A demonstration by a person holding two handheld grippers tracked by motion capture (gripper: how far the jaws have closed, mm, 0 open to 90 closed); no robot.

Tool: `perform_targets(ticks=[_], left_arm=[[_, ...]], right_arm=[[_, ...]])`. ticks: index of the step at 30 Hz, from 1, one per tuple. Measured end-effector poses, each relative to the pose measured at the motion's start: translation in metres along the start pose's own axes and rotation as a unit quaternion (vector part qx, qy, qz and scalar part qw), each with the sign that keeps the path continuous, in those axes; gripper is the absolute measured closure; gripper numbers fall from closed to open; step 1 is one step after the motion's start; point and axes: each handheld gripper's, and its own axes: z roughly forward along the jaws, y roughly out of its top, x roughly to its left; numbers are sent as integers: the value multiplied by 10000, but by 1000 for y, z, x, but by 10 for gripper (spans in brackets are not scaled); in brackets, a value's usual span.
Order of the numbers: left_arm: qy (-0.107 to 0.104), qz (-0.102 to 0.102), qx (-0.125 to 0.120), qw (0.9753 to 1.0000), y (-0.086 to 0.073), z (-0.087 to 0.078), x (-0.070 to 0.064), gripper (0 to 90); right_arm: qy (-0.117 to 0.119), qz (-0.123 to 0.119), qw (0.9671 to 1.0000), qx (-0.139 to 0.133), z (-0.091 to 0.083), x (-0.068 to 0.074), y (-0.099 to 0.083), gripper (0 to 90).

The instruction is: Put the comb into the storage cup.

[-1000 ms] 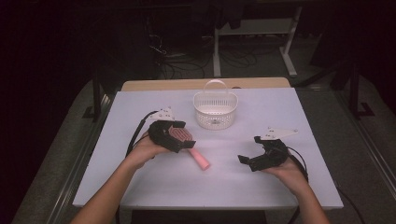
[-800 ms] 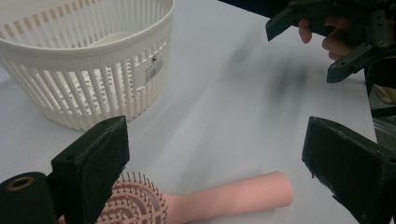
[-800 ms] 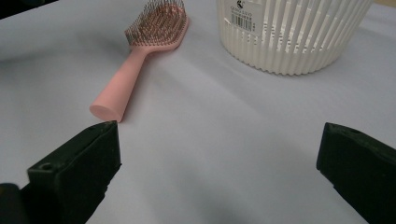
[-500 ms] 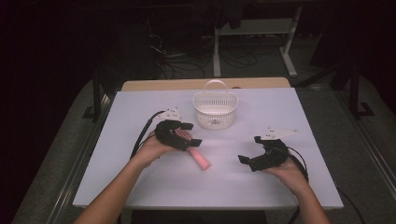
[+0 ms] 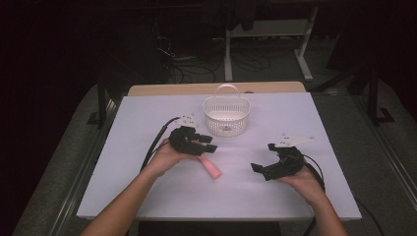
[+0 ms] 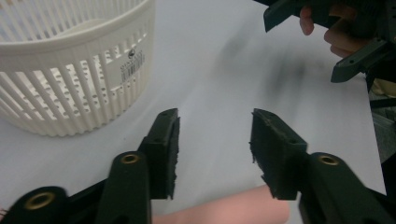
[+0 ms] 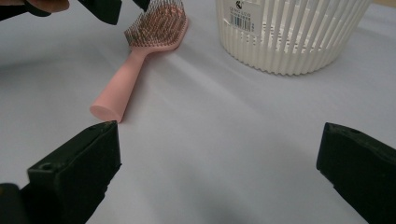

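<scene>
On the left half of the white tabletop (image 5: 147, 123), at about nine o'clock from its centre, the left gripper (image 5: 209, 144) sits in the person's left hand (image 5: 169, 156), its black cable trailing back toward seven o'clock. Its fingers (image 6: 166, 149) stand apart with nothing between them; in the left gripper view the gap shows bare tabletop, and the pink handle of the hairbrush (image 6: 229, 210) lies just below the finger tips. From above, the gripper hangs over the bristle head, so the head is mostly covered there.

The hairbrush (image 5: 210, 168) lies flat on the tabletop near the centre, its handle pointing toward five o'clock and its head toward eleven o'clock. In the right gripper view the brush (image 7: 135, 70) lies bristles up, with the left gripper's dark tips just above the head.

At twelve o'clock from the brush, near the far edge, stands a white slatted basket (image 5: 226, 116), upright, with a thin handle arched over it and a label on its wall. It is apart from the brush and from both grippers.

At about four o'clock from the centre, the right gripper (image 5: 263, 158) rests in the person's right hand (image 5: 302, 179), well apart from the brush. Its fingers (image 7: 77, 175) are spread wide and hold nothing, pointing toward the brush.
</scene>
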Motion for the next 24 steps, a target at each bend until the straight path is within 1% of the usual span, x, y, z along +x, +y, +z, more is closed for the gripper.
perform_targets(ticks=[1,2,3,4,5,6,7,8,9,10,11,12,17,20,22,24], left_arm=[[-10,-12,34,10000,0,1,-1,632],[-21,-7,77,10000,0,3,-1,632],[-31,-3,115,9999,0,4,-2,698],[-50,15,223,9997,0,7,-4,735],[-50,15,223,9997,0,7,-4,767],[-79,37,302,9995,0,10,-5,794],[-79,37,302,9995,0,10,-5,827],[-96,49,337,9994,0,12,-6,827],[-108,64,384,9992,0,13,-7,891],[-123,86,449,9989,0,17,-8,900],[-123,86,449,9989,0,17,-8,900],[-134,135,521,9985,0,20,-10,900],[-169,257,710,9970,-1,30,-17,900],[-212,284,778,9963,-1,34,-20,900],[-231,317,929,9949,-3,40,-23,900],[-254,323,959,9945,-3,42,-23,900]], right_arm=[[-3,5,10000,-2,0,0,0,0],[-3,5,10000,-2,0,0,0,0],[-5,4,10000,-3,0,0,0,0],[-10,5,10000,-4,0,0,0,0],[-10,5,10000,-4,0,0,0,0],[-15,4,10000,-11,0,0,0,0],[-15,4,10000,-11,0,0,0,0],[-13,9,10000,-12,0,0,0,0],[-12,9,10000,-12,0,0,0,0],[-12,7,10000,-12,0,0,0,0],[-8,7,10000,-12,0,0,0,0],[-8,6,10000,-11,0,0,0,0],[-7,11,10000,-14,-1,0,0,0],[-5,4,10000,-13,-1,0,0,0],[-5,5,10000,-8,0,0,0,0],[-3,3,10000,-7,0,0,0,0]])
